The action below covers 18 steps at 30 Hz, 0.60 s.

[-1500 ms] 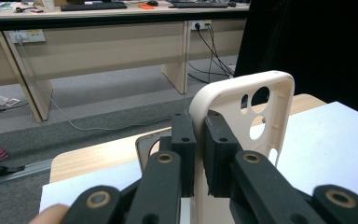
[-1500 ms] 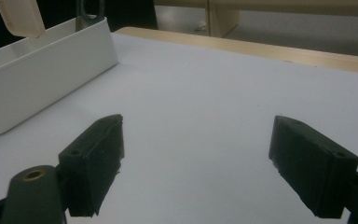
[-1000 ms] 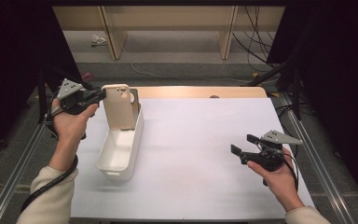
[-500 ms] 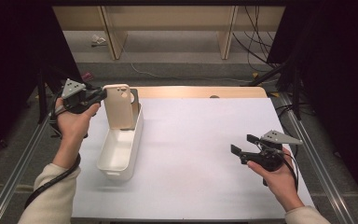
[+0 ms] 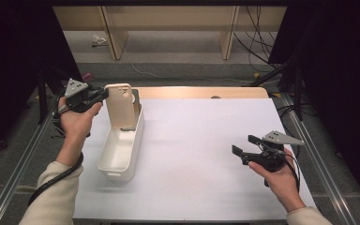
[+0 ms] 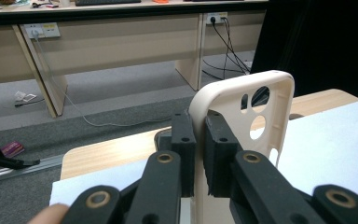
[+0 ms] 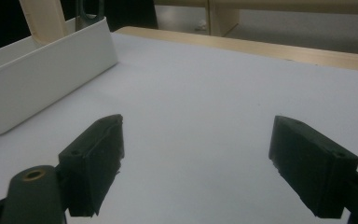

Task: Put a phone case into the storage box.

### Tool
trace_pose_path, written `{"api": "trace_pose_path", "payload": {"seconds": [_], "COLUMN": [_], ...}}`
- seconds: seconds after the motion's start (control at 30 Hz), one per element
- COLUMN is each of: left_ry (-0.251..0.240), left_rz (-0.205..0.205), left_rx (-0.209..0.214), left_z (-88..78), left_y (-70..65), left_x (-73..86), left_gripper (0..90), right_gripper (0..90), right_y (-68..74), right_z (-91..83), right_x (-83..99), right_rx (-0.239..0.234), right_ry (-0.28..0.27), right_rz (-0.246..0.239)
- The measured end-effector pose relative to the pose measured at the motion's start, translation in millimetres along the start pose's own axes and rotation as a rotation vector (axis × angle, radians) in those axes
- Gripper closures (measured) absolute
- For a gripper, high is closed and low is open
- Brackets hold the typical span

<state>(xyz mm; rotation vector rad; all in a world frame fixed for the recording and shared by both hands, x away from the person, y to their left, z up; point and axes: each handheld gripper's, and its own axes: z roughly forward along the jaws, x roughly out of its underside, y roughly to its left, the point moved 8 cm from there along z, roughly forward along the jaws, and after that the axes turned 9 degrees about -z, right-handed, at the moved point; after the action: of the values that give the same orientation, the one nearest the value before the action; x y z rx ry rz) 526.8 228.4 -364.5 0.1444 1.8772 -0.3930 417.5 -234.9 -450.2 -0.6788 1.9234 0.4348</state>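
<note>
High view, left hand: the left hand [image 5: 77, 123] reaches up the left side of the frame, forearm in a cream sleeve, and holds the left claw [image 5: 101, 94] level, pointing right at the upper left.
High view, left claw: it is clamped on the left edge of a cream plastic phone case with camera cut-outs [image 5: 121, 106], which stands upright at the far end of a long white plastic bin [image 5: 121, 151].
High view, right hand: the right hand [image 5: 279, 177] rests at the lower right, with the right claw [image 5: 244, 146] pointing left over the white sheet-covered surface [image 5: 201, 154], its jaws spread apart.
High view, hidden: the case's lower end drops behind the bin wall; whether it touches the bin floor cannot be told.
Left gripper view: the two black jaws pinch the case's rim [image 6: 198, 116] between them, and the round cut-outs show at centre right. The case's bottom is cut off by the frame.
Right gripper view: the jaws stand wide open with nothing between them, over bare surface. The bin's side wall [image 7: 46, 74] sits at the upper left, and the case's lower part rises behind it.
</note>
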Motion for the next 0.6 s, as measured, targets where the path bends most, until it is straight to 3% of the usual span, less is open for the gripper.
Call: {"api": "trace_pose_path", "payload": {"seconds": [0.6], "left_ry": [-0.002], "left_rz": [0.022], "left_rx": [-0.011], "left_z": [12.3], "left_y": [-0.6], "left_x": [4.7], "left_gripper": [83.9], "right_gripper": [18.8], "right_y": [0.1], "right_z": [0.3], "right_x": [0.3], "right_rx": [-0.003], "right_ry": [0.001], "right_rz": [0.000]}}
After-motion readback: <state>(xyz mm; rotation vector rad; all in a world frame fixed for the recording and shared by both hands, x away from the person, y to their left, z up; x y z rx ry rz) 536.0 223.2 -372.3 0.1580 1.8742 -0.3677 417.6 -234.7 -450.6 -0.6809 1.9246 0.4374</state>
